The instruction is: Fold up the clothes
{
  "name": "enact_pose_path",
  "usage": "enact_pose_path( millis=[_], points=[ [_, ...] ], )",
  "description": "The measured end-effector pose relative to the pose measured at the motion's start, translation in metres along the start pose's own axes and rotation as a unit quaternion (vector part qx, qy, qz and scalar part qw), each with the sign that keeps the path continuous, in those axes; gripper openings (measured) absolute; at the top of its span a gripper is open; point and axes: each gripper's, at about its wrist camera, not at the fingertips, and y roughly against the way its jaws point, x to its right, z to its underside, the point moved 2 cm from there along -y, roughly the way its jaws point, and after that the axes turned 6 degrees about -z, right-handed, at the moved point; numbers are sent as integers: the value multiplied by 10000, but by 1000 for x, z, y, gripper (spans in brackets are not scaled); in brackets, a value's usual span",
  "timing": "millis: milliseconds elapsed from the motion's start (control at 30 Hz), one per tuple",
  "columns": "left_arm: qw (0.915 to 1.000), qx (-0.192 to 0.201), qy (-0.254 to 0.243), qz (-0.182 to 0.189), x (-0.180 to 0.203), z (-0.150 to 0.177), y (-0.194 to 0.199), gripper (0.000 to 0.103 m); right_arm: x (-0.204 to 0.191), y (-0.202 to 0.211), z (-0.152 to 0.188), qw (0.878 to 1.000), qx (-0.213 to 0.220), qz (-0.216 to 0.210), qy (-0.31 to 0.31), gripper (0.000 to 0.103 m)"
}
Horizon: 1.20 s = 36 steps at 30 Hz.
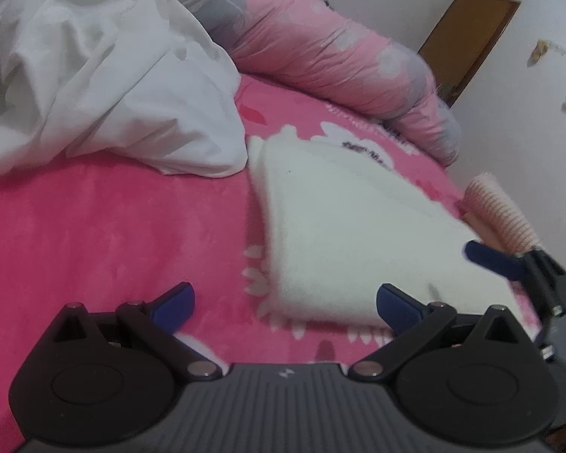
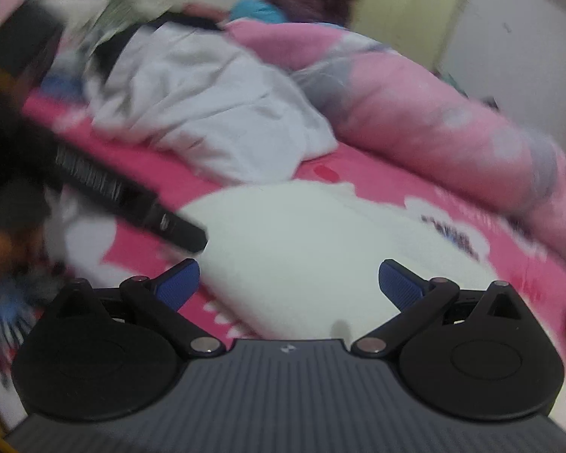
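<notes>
I see both grippers' fingers wide, holding nothing: left gripper (image 1: 285,307) and right gripper (image 2: 288,283) hover over the folded white cloth (image 1: 343,226) at frame centre on the bed (image 1: 113,226).

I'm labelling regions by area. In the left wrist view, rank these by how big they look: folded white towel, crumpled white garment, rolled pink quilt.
1. crumpled white garment, though it lies nearest the lens edge
2. folded white towel and rolled pink quilt: too close to rank

Both wrist cameras are looking forward and slightly down, low and close over the pink bed (image 1: 113,226). Both are sharing the folded white cloth (image 1: 339,226) around 12 o'clock and the rumpled white garment (image 2: 207,113) at 11 o'clock.
</notes>
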Motion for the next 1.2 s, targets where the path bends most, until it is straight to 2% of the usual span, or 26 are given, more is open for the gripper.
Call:
enact_pose_path(
  millis=[133, 267, 367, 500, 733, 1000, 1200],
  points=[
    [10000, 55, 67, 45, -2, -2, 1, 103, -25, -9, 0, 9971, -110, -20, 751, 102],
    [9997, 108, 170, 107, -5, -3, -1, 103, -42, -20, -2, 9910, -302, 228, 1288, 101],
    [9997, 106, 186, 121, -5, -3, -3, 103, -50, -31, -1, 9849, -438, 398, 1625, 101],
    [9997, 102, 198, 109, -5, -4, -5, 103, -56, -35, -1, 9799, -417, 432, 1904, 99],
    [9994, 120, 252, 186, -7, -4, -7, 103, -58, -48, -8, 9772, -440, 475, 2023, 91],
    [9986, 131, 389, 346, -12, -5, -8, 102, -60, -57, -11, 9744, -593, 599, 2086, 70],
    [9981, 171, 422, 424, -15, -4, -9, 101, -59, -68, -13, 9754, -665, 663, 1992, 68]
  ],
)
